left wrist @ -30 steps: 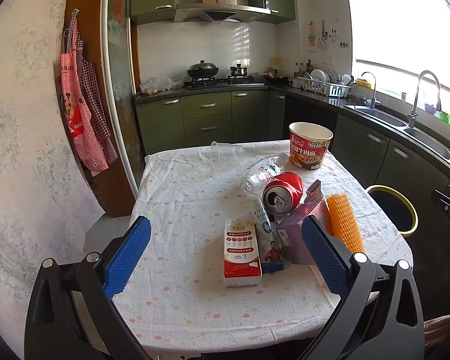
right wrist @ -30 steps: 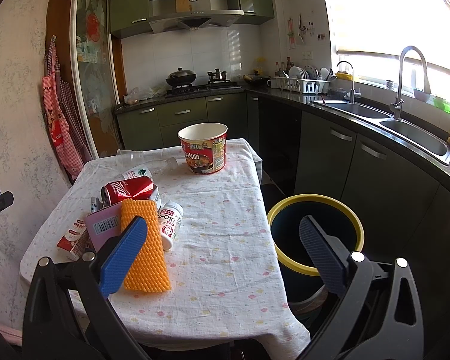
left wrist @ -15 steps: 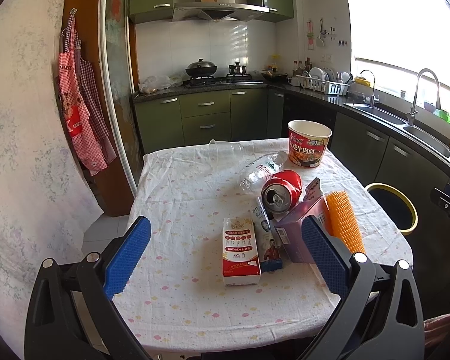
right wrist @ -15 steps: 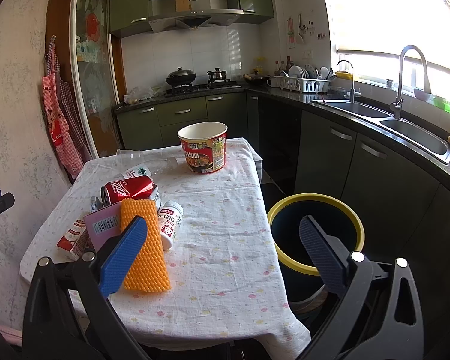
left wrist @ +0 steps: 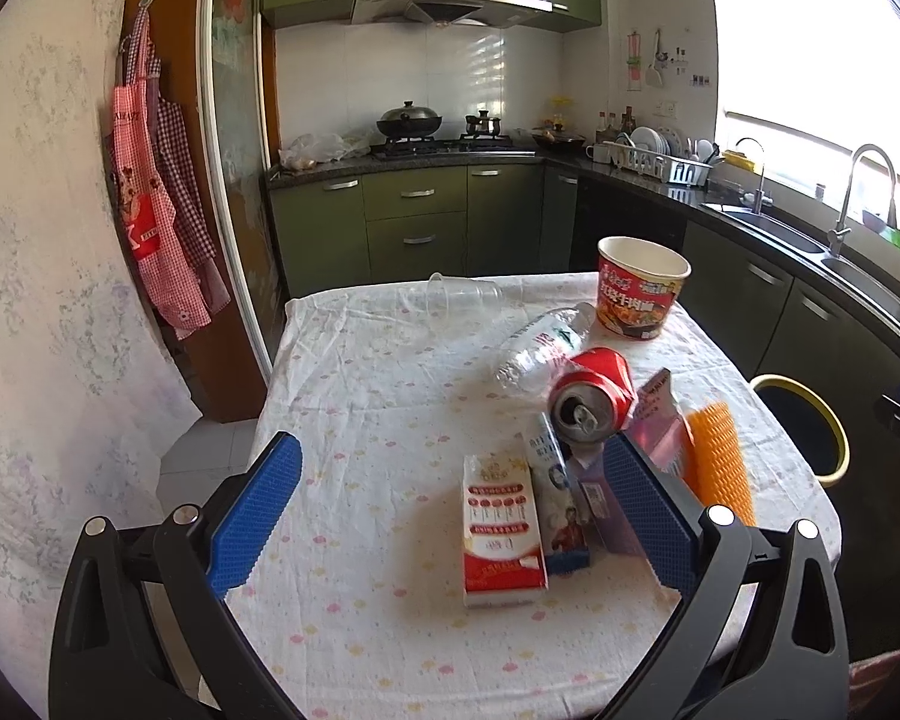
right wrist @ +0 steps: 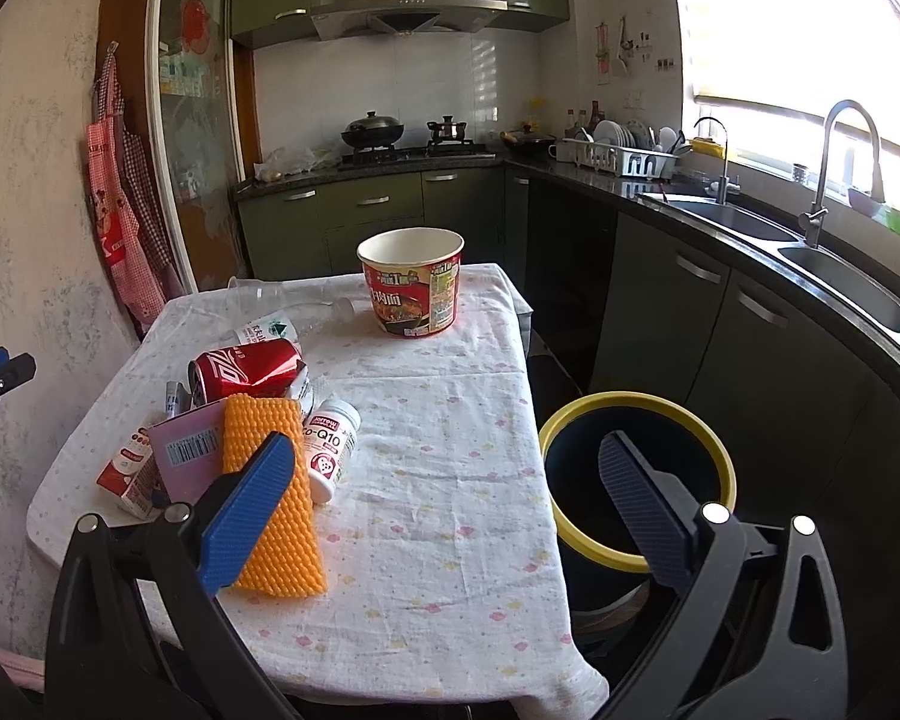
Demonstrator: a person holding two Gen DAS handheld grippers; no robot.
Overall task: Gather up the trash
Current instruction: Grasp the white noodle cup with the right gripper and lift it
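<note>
A home kitchen, plainly: green cabinets (left wrist: 414, 222) run under a dark counter, with a lidded wok (left wrist: 408, 118) on the gas hob and a steel extractor hood (left wrist: 450, 3) above white tiles; a double sink (right wrist: 780, 240) with tall taps sits below the bright window, a dish rack (right wrist: 615, 156) full of plates beside it. Checked aprons (left wrist: 156, 204) hang on the wall; a small table (right wrist: 450, 420) wears a dotted cloth.

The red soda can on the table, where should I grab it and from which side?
Grip the soda can across its round body near the middle, coming down from above. It lies on its side atop the pile, so both curved flanks are exposed, while the pink box and orange foam net crowd its front.
</note>
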